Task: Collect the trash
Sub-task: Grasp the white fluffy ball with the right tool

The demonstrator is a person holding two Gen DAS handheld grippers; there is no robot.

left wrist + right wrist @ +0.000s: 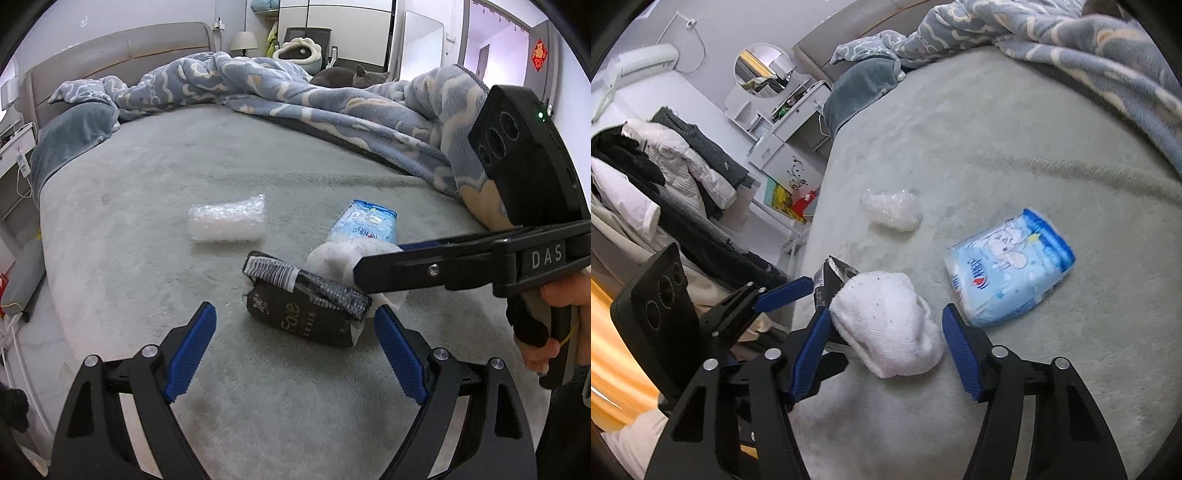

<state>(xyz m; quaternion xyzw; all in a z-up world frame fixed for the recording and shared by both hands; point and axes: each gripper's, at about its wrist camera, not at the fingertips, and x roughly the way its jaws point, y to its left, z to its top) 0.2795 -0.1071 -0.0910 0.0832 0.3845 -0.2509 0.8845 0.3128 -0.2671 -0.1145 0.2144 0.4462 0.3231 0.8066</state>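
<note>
Bed [147, 229] carrying the trash. Left tool [295, 343] hovering with fingers wide apart over the black packet [306, 314]. Right tool [886, 325] straddling the white wad [890, 328], left pad touching, right pad clear. Blue tissue pack [1008, 266] and bubble wrap [227, 221] lying nearby.

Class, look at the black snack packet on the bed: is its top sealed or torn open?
Torn open. In the right wrist view the black snack packet gapes at its jagged top edge, showing a silvery lining. It lies flat on the bed.
</note>
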